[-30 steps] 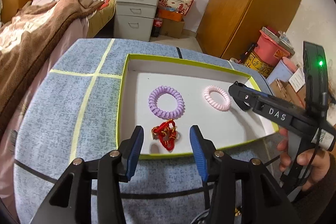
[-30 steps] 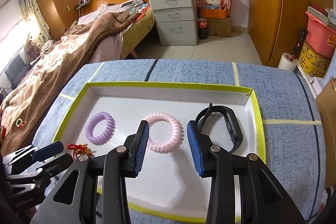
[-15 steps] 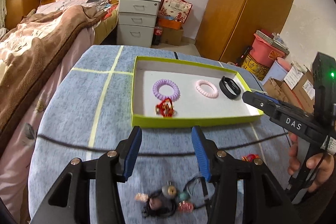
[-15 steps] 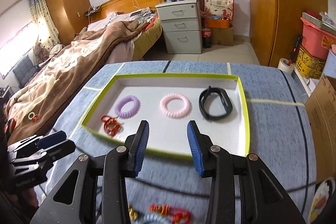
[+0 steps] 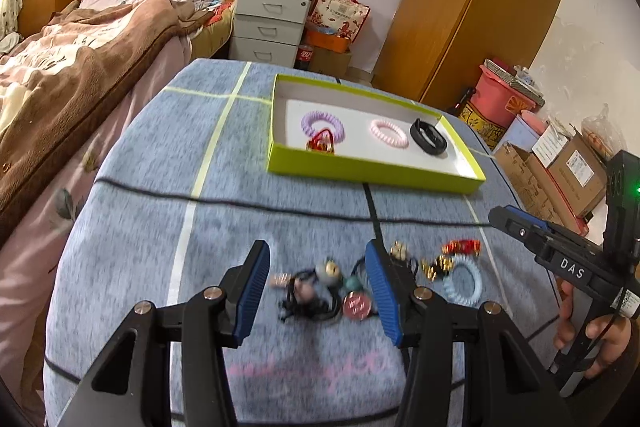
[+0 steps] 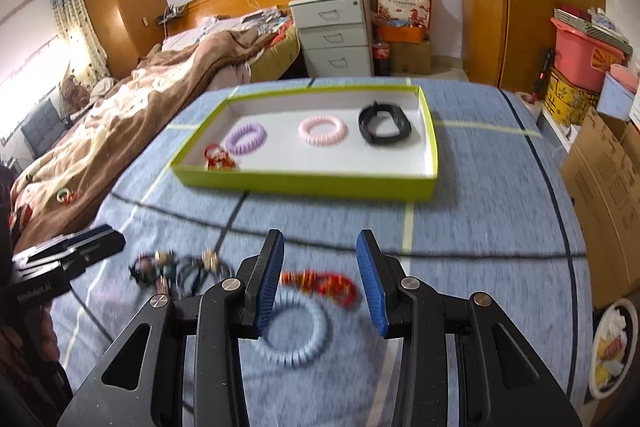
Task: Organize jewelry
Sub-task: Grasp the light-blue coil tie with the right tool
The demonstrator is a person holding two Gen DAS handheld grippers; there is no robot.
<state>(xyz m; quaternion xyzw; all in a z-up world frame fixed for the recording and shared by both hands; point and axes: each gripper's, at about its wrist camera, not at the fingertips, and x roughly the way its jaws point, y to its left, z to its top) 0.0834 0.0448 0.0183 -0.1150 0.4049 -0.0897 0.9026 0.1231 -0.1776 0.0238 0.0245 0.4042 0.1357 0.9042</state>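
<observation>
A lime-rimmed white tray [image 5: 372,173] [image 6: 304,185] on the blue table holds a purple coil band [image 5: 322,121] [image 6: 246,138], a pink coil band [image 5: 389,133] [image 6: 323,131], a black wristband [image 5: 429,137] [image 6: 385,126] and a red charm [image 5: 321,143] [image 6: 218,158]. Near the front lies a tangle of black beaded ties [image 5: 324,287] [image 6: 176,269], a red-gold bracelet [image 5: 460,249] [image 6: 326,283] and a light blue coil band [image 5: 462,283] [image 6: 294,335]. My left gripper [image 5: 316,287] hangs open above the black tangle. My right gripper [image 6: 320,279] is open above the red bracelet and blue coil.
A bed with a brown blanket [image 5: 60,67] [image 6: 132,107] borders the table's left side. Cardboard boxes [image 5: 568,163] [image 6: 604,187] and a red bin [image 6: 580,53] stand to the right. A hand [image 5: 596,339] holds the right gripper's handle. A plate [image 6: 612,347] sits low right.
Both grippers have drawn back from over the tray toward the near edge of the table. The loose pile of ties and bracelets has come into view under them. Left jaws spread slightly wider.
</observation>
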